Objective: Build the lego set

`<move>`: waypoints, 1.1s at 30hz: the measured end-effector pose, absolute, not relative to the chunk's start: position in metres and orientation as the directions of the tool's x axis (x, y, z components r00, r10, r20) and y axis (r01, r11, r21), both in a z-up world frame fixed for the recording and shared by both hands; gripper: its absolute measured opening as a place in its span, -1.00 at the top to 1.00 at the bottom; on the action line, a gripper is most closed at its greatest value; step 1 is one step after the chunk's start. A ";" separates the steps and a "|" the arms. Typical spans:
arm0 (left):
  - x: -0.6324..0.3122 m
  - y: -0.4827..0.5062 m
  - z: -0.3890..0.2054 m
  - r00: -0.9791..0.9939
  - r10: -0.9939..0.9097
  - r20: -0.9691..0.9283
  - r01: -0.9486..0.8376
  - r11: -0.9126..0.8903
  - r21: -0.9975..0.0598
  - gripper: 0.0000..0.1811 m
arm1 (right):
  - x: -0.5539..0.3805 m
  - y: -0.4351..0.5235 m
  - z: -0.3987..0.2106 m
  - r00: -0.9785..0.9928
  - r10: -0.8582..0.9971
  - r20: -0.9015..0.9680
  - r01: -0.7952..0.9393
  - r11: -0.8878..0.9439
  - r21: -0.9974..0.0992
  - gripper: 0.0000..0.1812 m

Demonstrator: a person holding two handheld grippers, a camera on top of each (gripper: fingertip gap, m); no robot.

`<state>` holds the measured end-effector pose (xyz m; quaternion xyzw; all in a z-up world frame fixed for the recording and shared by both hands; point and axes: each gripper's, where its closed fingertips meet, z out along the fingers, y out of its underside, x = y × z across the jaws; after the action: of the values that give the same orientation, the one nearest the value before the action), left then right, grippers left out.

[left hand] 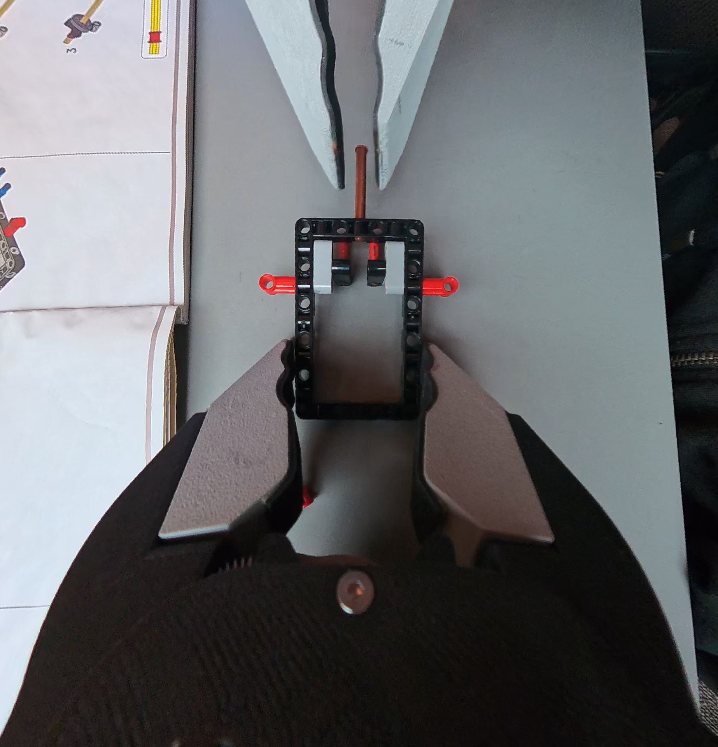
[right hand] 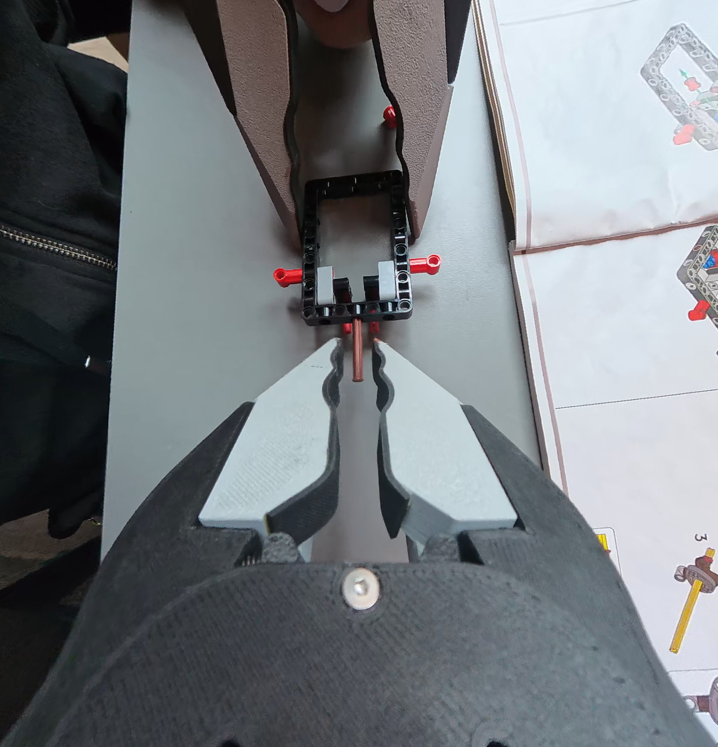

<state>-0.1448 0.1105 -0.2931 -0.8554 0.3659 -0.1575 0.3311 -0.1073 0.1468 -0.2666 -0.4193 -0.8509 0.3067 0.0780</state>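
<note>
A black rectangular frame [left hand: 303,303] lies flat on the grey table [left hand: 511,242]. It carries two grey pieces [left hand: 323,266], two black connectors and a red pin [left hand: 274,284] sticking out of each long side. My left gripper [left hand: 358,351] is shut on the frame's long sides near its near end. A brown axle [left hand: 360,182] sticks out of the frame's far short side. My right gripper [right hand: 356,342] is open by a narrow gap and straddles the axle [right hand: 357,359] without touching it. The frame [right hand: 402,258] and the left gripper [right hand: 356,236] also show in the right wrist view.
An open instruction booklet [left hand: 78,202] lies along one table edge and also shows in the right wrist view [right hand: 632,323]. A loose red piece [left hand: 307,497] lies under the left gripper. A black zipped jacket [right hand: 46,242] lies beyond the other table edge. Some 7 centimetres of space lies between my two pairs of fingers.
</note>
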 end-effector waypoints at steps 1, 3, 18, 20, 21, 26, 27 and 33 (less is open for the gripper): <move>-0.145 0.110 -0.293 0.683 -0.730 0.028 -0.521 -0.513 -0.682 0.33 | -0.107 0.146 -0.264 -0.638 0.759 -0.128 0.662 0.455 -0.596 0.86; -0.145 0.111 -0.293 0.683 -0.730 0.030 -0.519 -0.514 -0.683 0.33 | -0.107 0.147 -0.260 -0.635 0.762 -0.125 0.657 0.448 -0.607 0.80; -0.207 0.093 -0.268 0.792 -0.610 -0.033 -0.460 -0.560 -0.690 0.42 | -0.098 0.175 -0.233 -0.534 0.836 -0.129 0.563 0.237 -0.792 0.75; -0.224 0.086 -0.278 0.809 -0.585 -0.056 -0.477 -0.597 -0.645 0.48 | -0.095 0.179 -0.233 -0.524 0.841 -0.138 0.554 0.212 -0.805 0.75; -0.231 0.084 -0.282 0.813 -0.580 -0.059 -0.483 -0.615 -0.623 0.50 | -0.095 0.180 -0.234 -0.522 0.841 -0.142 0.548 0.203 -0.811 0.76; -0.238 0.082 -0.286 0.774 -0.627 -0.085 -0.549 -0.599 -0.583 0.64 | -0.094 0.182 -0.238 -0.525 0.835 -0.165 0.539 0.176 -0.824 0.77; -0.236 0.083 -0.286 0.766 -0.638 -0.078 -0.554 -0.594 -0.584 0.64 | -0.094 0.182 -0.239 -0.526 0.834 -0.168 0.539 0.174 -0.824 0.78; -0.225 0.083 -0.291 0.721 -0.691 -0.051 -0.583 -0.565 -0.583 0.70 | -0.094 0.180 -0.244 -0.535 0.825 -0.181 0.540 0.168 -0.825 0.80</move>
<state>-0.2247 0.0834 -0.2909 -0.8799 0.3621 -0.0918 0.2938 -0.0937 0.1803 -0.2436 -0.4561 -0.7481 0.4557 0.1568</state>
